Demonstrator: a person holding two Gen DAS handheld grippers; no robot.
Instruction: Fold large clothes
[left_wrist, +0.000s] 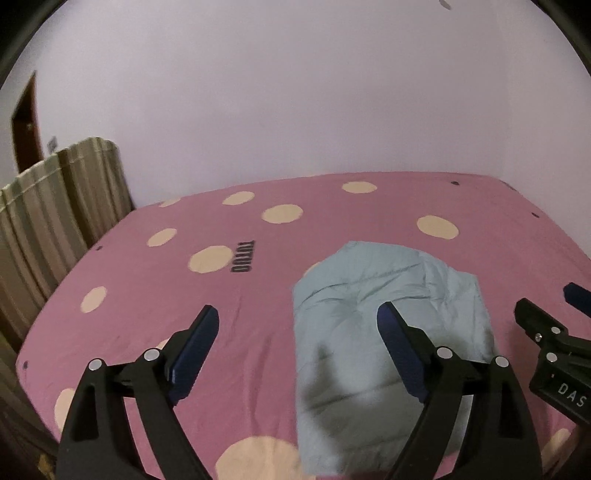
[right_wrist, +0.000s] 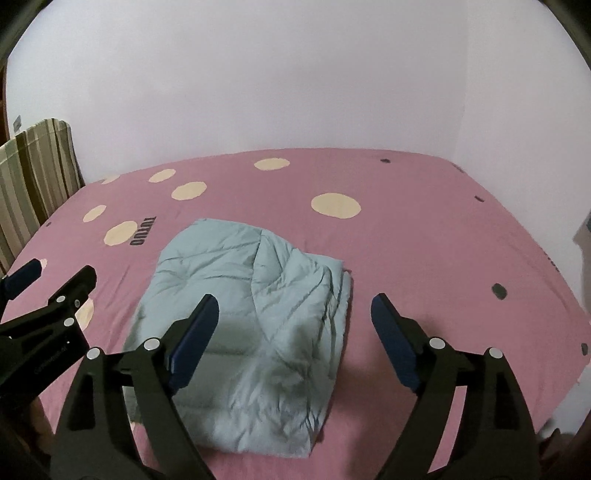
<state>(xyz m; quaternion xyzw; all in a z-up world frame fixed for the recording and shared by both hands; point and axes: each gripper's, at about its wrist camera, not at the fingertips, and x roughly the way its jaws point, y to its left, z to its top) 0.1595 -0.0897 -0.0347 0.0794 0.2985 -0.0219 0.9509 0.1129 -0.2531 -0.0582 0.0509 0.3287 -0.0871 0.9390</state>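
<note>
Right wrist view: the blue padded jacket lies folded near the bed's front edge. Both the left gripper and right gripper hover released, empty. Folding looks nearly finished; next probably a final tidy.

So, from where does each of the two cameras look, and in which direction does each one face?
Left wrist: sits on the left gripper, faces forward over the pink bed toward the wall; its own open fingers show, and the right gripper at the right edge.
Right wrist: sits on the right gripper, faces the same way, more centred on the light blue folded garment; the left gripper shows at the left edge.
Shared: bed, garment, striped fabric.
</note>
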